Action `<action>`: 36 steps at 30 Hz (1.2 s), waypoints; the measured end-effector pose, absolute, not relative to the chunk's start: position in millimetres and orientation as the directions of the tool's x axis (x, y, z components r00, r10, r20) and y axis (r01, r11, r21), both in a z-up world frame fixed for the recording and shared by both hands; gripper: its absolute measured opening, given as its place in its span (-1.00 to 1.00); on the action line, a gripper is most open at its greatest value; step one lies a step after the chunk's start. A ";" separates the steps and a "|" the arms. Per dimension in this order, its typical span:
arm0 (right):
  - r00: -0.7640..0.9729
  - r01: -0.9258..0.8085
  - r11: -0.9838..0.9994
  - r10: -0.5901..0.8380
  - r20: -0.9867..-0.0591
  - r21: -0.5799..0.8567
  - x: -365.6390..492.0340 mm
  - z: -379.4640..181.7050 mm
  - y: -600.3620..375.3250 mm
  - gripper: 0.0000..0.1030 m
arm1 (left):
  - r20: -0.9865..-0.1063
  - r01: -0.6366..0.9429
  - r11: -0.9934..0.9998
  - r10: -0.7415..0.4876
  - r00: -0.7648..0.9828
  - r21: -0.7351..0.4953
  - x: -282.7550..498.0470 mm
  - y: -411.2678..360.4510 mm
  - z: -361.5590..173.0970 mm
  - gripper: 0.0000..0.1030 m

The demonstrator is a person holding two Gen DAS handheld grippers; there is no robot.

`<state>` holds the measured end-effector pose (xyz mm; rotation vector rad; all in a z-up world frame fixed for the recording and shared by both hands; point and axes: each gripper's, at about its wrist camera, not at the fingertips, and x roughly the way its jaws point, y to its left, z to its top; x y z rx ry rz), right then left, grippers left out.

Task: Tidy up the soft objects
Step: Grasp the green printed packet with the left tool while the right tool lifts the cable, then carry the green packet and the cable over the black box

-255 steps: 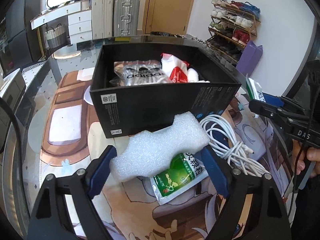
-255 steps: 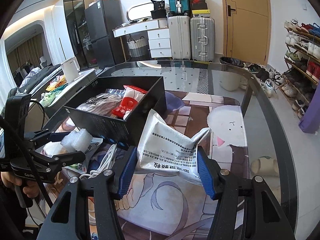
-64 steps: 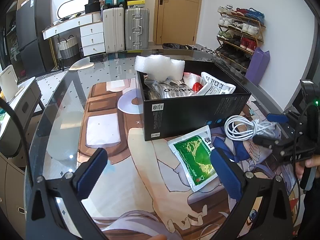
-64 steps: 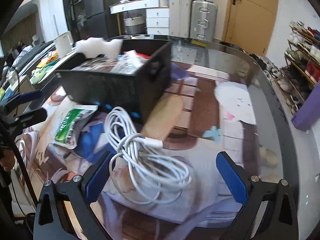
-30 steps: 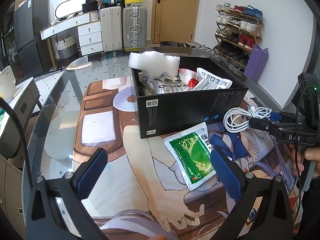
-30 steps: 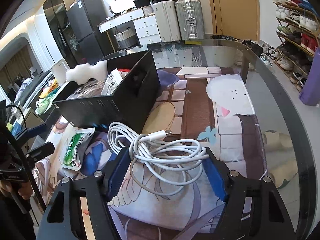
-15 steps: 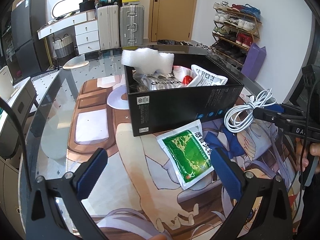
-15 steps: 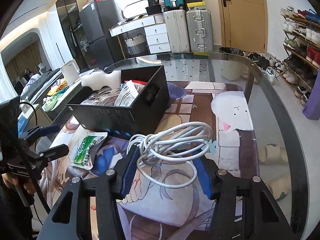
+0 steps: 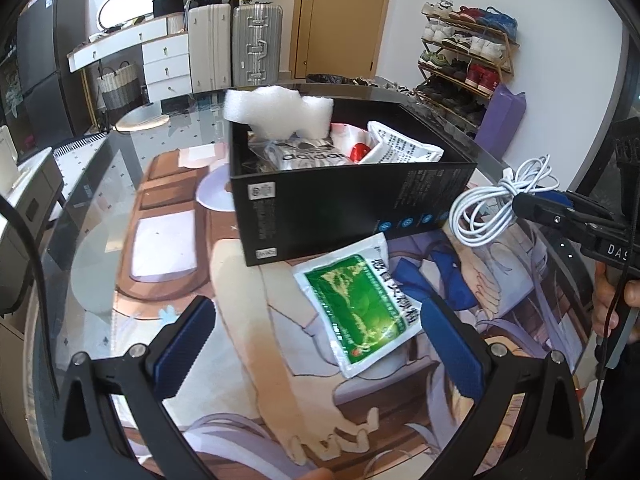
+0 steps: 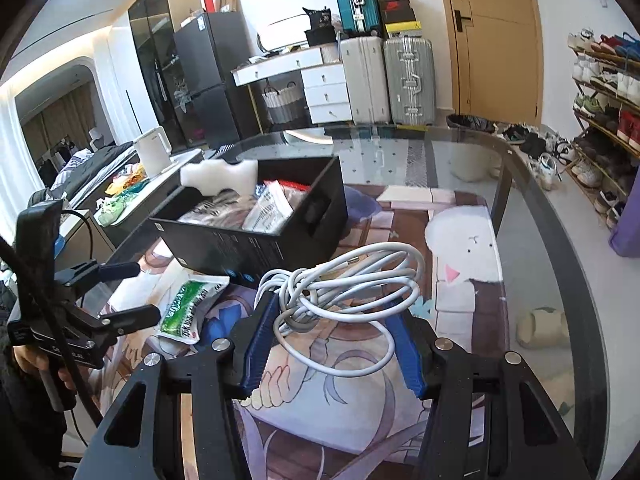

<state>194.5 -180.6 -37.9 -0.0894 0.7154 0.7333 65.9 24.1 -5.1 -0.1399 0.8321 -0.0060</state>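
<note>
My right gripper [image 10: 331, 322] is shut on a coiled white cable [image 10: 344, 284], held up off the table just right of the black box [image 10: 276, 246]. From the left wrist the same cable [image 9: 496, 204] hangs from the right gripper [image 9: 532, 204] beside the box [image 9: 344, 212]. The box holds a white foam block [image 9: 278, 110], a clear adidas bag [image 9: 308, 156] and a white printed pouch [image 9: 404, 148]. A green sachet [image 9: 360, 304] lies flat on the mat in front of the box, between the fingers of my open left gripper [image 9: 320, 344], which hovers above it.
A picture mat covers the round glass table [image 10: 560, 240]. Beyond its far edge stand suitcases [image 10: 408, 80], white drawers and a shoe rack [image 9: 464, 60]. A person's hand [image 9: 616, 304] holds the right gripper's handle at the right edge.
The right gripper closed on the cable and lifted it off the mat, up beside the box. The left gripper stayed open over the green sachet.
</note>
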 end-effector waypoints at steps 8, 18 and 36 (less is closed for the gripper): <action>0.536 -0.650 0.742 0.603 -0.591 0.167 188.3 -27.1 -185.3 0.07 | -0.771 -0.093 0.987 -0.043 0.635 -0.132 80.0 14.2 -15.2 1.00; 0.536 -0.658 0.735 0.610 -0.584 0.165 185.9 -24.8 -184.8 0.07 | -0.808 -0.149 0.983 0.001 0.589 -0.107 103.7 2.7 -24.1 0.87; 0.535 -0.669 0.727 0.614 -0.580 0.154 182.2 -21.5 -182.7 0.07 | -0.770 -0.028 0.996 -0.052 0.635 -0.090 80.3 -7.1 -14.1 -0.23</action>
